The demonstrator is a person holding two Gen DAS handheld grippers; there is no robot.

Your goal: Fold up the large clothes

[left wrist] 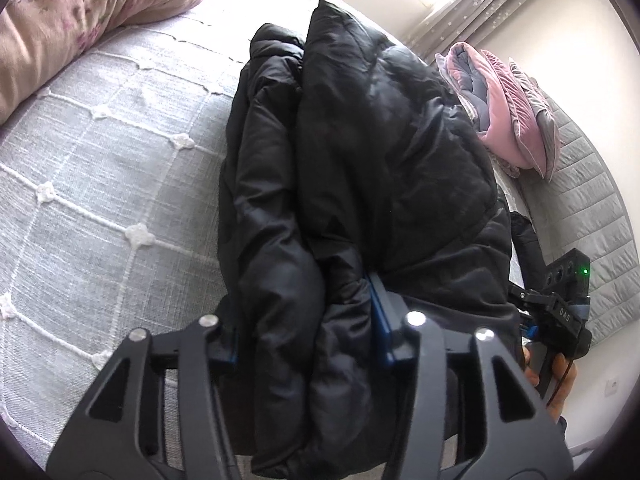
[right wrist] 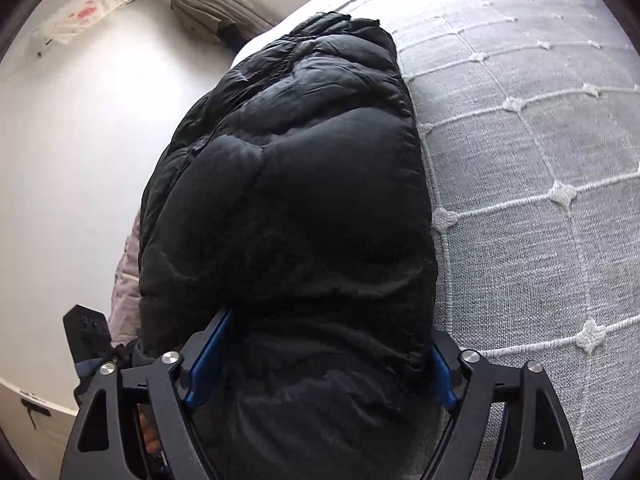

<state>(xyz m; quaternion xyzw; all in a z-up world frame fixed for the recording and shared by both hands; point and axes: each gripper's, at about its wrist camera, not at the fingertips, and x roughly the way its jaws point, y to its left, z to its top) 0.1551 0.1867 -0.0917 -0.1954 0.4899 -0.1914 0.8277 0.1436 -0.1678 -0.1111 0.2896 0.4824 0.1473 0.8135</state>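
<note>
Both tongs, left (left wrist: 306, 344) and right (right wrist: 320, 364), clamp bulky black puffer jacket (left wrist: 360, 152) on bed (left wrist: 120, 140); slick padding may slip out, springing fold apart.

We saw a bed (left wrist: 100, 152) covered by a grey spread stitched in white diamonds with small knots. A black puffer jacket (left wrist: 360, 168) lay bunched across it near the edge. A floral pink pillow (left wrist: 72, 20) rested at the far left, and folded pink and grey bedding (left wrist: 508, 120) sat at the far right.
</note>
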